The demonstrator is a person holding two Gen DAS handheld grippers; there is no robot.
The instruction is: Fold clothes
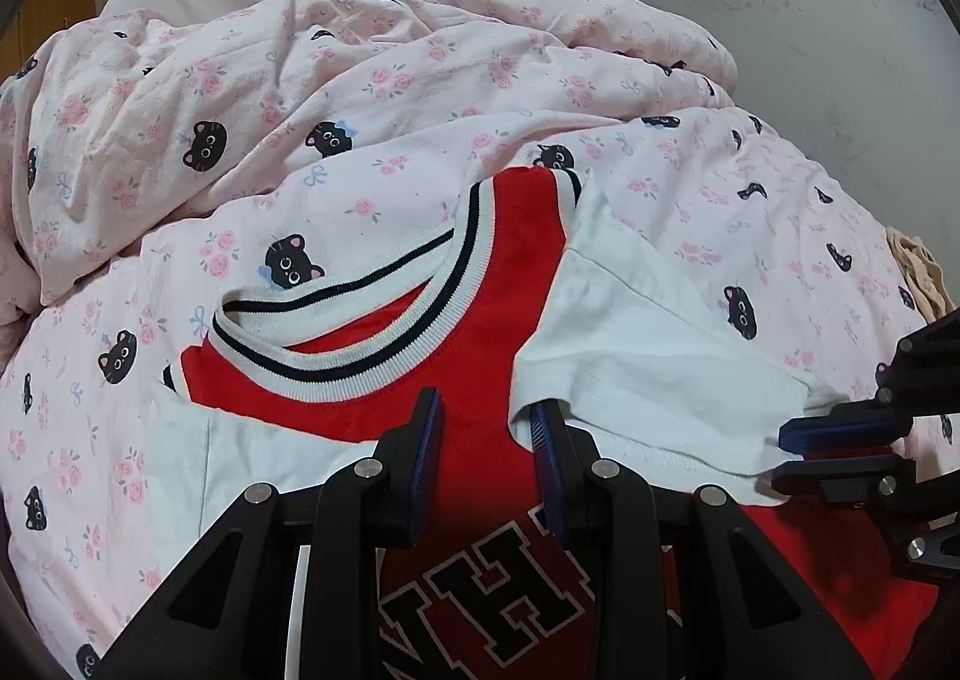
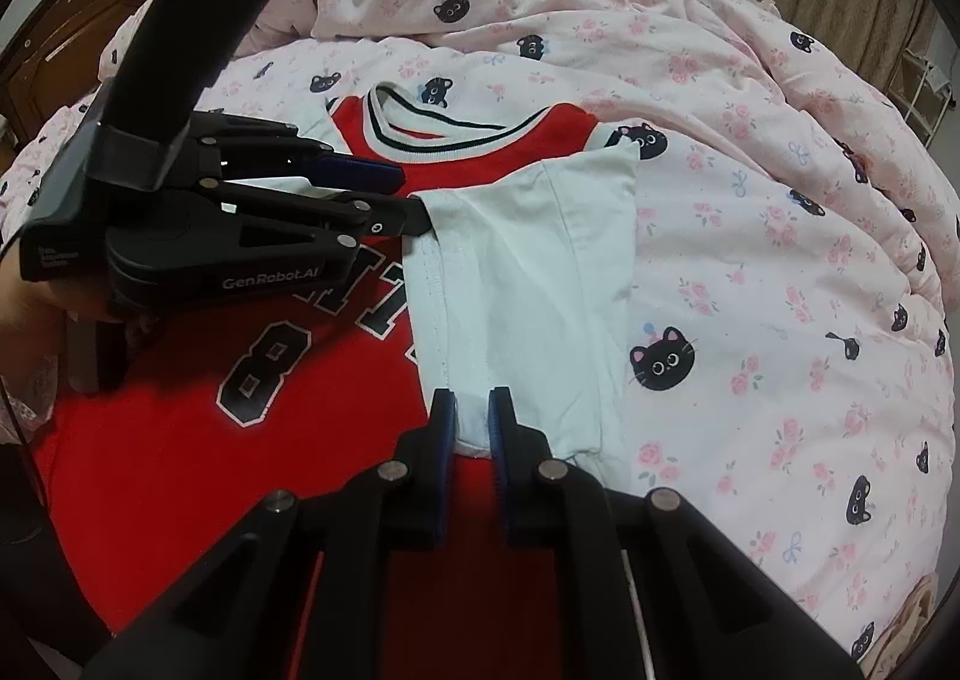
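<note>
A red jersey (image 2: pixel 198 416) with white sleeves lies flat on the bed, on a pink cat-print duvet (image 2: pixel 750 320). Its white sleeve (image 2: pixel 540 260) is folded inward over the red chest. The right tool (image 2: pixel 473 428) is clenched on the sleeve's hem corner, while the left tool (image 1: pixel 489 458) is spread wide with one finger tucked under the sleeve's edge, gripping nothing
</note>
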